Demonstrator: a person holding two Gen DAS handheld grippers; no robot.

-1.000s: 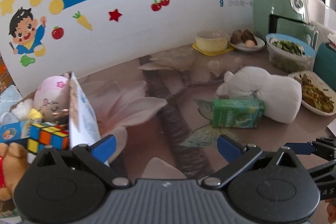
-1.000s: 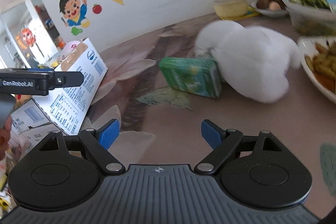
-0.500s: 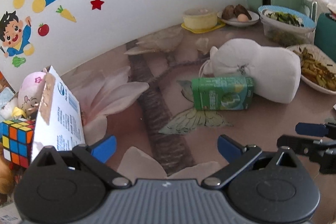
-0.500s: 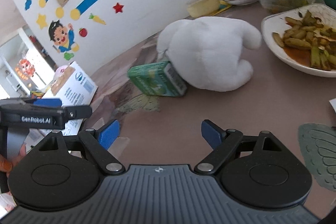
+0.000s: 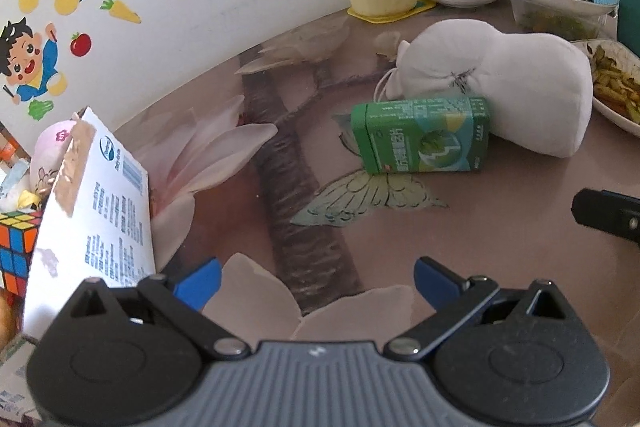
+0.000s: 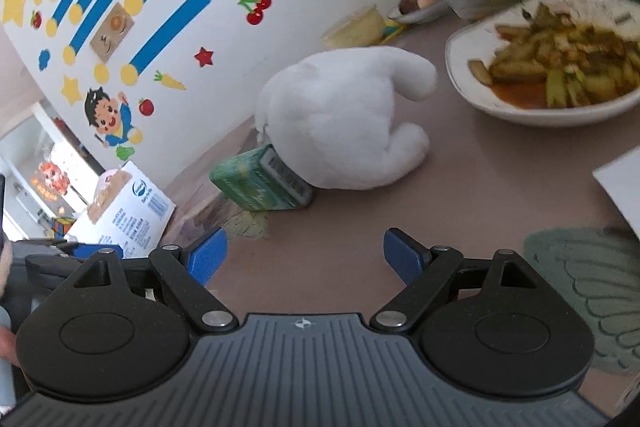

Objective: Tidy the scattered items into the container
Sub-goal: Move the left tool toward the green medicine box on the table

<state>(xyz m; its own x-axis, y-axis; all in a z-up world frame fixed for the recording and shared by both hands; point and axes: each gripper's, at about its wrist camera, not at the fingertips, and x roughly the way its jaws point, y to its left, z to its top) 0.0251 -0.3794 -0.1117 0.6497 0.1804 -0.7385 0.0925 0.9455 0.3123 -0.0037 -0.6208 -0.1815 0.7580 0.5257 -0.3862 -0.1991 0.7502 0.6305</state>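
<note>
A desk point(image 5: 520, 195) covered in a pinkish cloth printed with large petals, a tree trunk and a butterfly stood against a white wall point(image 5: 208, 39) stuck with cartoon decals: a boy, cherries, a star, a carrot, blue stripes; dishes of food point(image 6: 552, 79) crowded its far right side. Near the middle lay a green box point(image 5: 420, 137) on its long edge, touching a white plush toy point(image 5: 500, 83) just behind it. At the left edge stood the container point(image 5: 96, 203), a white cardboard carton with an open flap; a Rubik's cube point(image 5: 16, 247) and a pink plush point(image 5: 52, 155) showed inside, both partly hidden by the flap and cut off by the frame. The left gripper point(image 5: 316, 277) hovered over the cloth, jaws apart and empty; the right gripper point(image 6: 306, 253) was likewise spread wide, holding nothing, with the box and toy ahead of it. The carton's print was too small to read.
</note>
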